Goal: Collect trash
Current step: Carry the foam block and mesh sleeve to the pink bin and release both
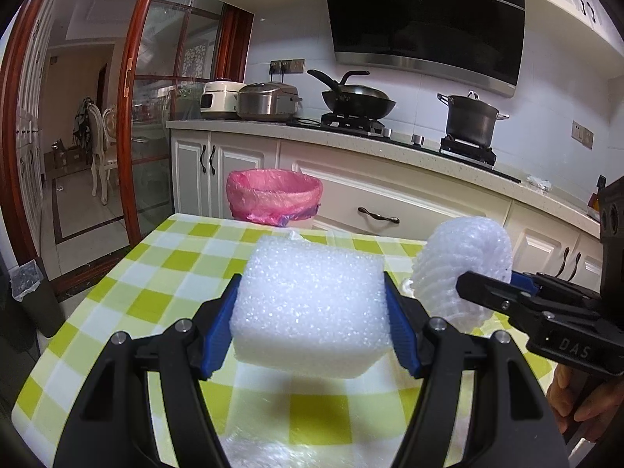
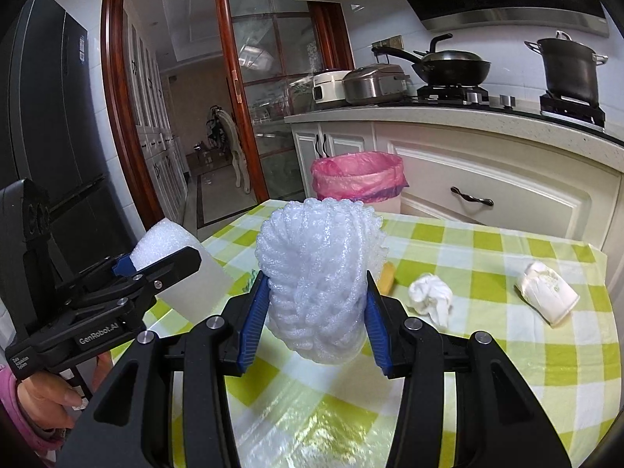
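Note:
My left gripper (image 1: pixel 312 312) is shut on a white foam block (image 1: pixel 312 304), held above the green-checked table (image 1: pixel 156 284); the block (image 2: pixel 163 241) also shows at the left of the right wrist view. My right gripper (image 2: pixel 318 304) is shut on a rolled white foam net (image 2: pixel 319 273), which also appears at the right of the left wrist view (image 1: pixel 464 265). Beyond the table's far edge stands a bin with a pink bag (image 1: pixel 275 197) (image 2: pixel 357 179). A crumpled tissue (image 2: pixel 431 298) and a crushed paper cup (image 2: pixel 546 292) lie on the table to the right.
White kitchen cabinets (image 1: pixel 390 195) and a counter with a wok (image 1: pixel 358 99), a pot (image 1: pixel 472 119) and cookers run behind the bin. A glass sliding door (image 1: pixel 156 117) is at the left. A yellow item (image 2: pixel 388 277) peeks out behind the foam net. A black bin (image 1: pixel 35 296) stands left of the table.

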The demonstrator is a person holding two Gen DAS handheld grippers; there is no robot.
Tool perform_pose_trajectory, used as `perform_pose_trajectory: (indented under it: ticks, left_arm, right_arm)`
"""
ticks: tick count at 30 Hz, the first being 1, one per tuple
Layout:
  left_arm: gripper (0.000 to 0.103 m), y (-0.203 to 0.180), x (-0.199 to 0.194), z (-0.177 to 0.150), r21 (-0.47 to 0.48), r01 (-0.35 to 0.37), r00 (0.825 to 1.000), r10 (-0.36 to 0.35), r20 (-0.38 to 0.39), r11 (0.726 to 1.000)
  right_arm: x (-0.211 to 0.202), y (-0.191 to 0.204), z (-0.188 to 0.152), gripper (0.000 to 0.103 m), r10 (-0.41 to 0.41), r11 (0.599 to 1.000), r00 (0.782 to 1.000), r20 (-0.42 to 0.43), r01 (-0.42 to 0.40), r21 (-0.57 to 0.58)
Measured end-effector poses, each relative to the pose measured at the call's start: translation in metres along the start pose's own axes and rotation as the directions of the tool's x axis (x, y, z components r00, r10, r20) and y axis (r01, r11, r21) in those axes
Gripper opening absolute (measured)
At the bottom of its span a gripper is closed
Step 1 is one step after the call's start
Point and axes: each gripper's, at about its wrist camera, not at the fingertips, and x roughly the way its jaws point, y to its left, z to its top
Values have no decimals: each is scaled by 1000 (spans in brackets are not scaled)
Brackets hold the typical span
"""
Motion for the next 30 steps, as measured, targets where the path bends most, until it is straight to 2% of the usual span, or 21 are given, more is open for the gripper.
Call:
perform_pose_trajectory:
  ticks: [6, 14, 22, 30]
  left_arm:
    - [66, 12, 9, 25, 7, 29, 999, -29, 24, 1000]
    - [66, 24, 45, 72, 34, 37, 997, -39, 59, 999]
    - [66, 43, 110, 105, 42, 44, 998, -45, 33, 998]
    - [66, 78, 211, 150, 45, 12, 1000, -11, -16, 999]
  right_arm:
    - [22, -2, 29, 45, 6, 1000, 1000, 13, -5, -12]
    - [59, -11, 72, 45, 19, 999, 999, 44, -18, -27]
    - [117, -34, 109, 45, 44, 998, 999, 26, -43, -46]
    - [199, -78, 160, 45, 63, 998, 998, 7, -62, -27]
